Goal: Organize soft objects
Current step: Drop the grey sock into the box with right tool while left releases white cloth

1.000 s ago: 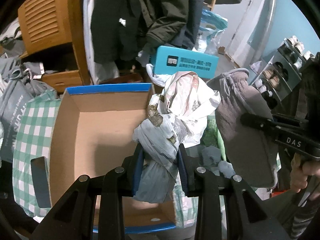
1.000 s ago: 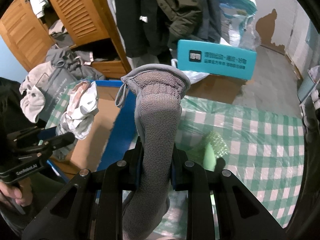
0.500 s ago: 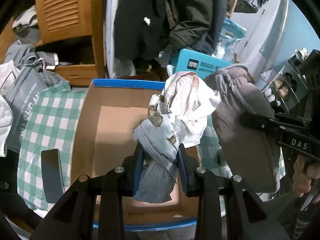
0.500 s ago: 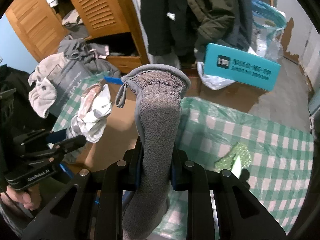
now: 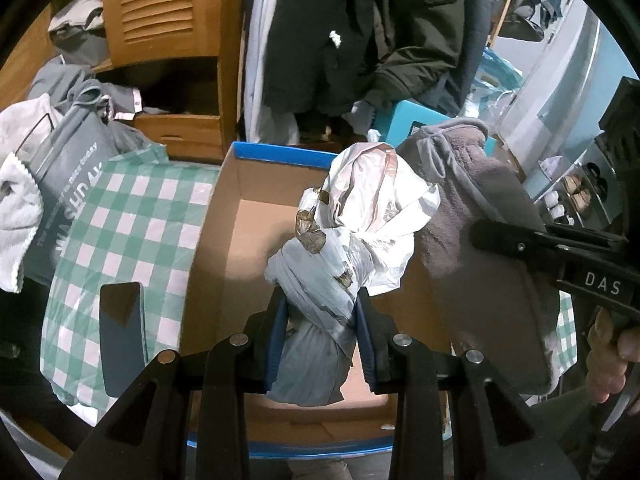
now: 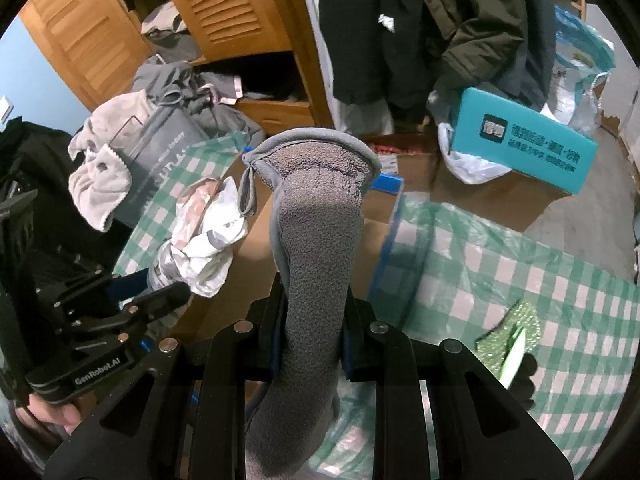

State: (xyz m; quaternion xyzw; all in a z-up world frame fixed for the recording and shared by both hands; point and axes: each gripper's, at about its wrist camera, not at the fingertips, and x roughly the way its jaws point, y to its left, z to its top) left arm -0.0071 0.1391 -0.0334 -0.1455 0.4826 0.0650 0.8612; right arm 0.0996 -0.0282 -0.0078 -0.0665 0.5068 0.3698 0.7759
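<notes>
— Holding two soft things at once, are you?

— Yes. My left gripper [image 5: 320, 332] is clamped on a knotted bundle of white and grey plastic bags [image 5: 352, 236]; the blue pads [image 5: 276, 344] press its narrow waist from both sides, and its crumpled top stands up beyond my fingertips.

— And the other claw?

— My right gripper [image 6: 310, 328] is pinched tight on a grey fleece cloth [image 6: 316, 240]. It rises between the jaws, with a bound hem and a small loop at its top, and its tail hangs down toward me.

— Where are they in the scene?

— Both are in the air over an open cardboard box [image 5: 224, 264] with a blue rim. The bundle hangs above the box's floor, which looks bare where I can see it. The fleece cloth is just right of the bundle, over the box's right wall.

— What is around the box?

— It sits on a green-and-white checked cloth [image 5: 120, 232]. Near left on that cloth lies a dark flat phone-like slab [image 5: 120, 336]. Out on the right of the cloth lies a small sparkly green item [image 6: 516, 332].

— Farther off?

— Far left stands a grey printed bag [image 5: 68, 200] with a pale towel [image 5: 16, 216] draped beside it. Behind the box is a teal carton [image 6: 524, 148] on brown boxes, then dark coats [image 5: 360, 32] hanging, and a wooden louvred wardrobe [image 5: 160, 12] to their left.
</notes>
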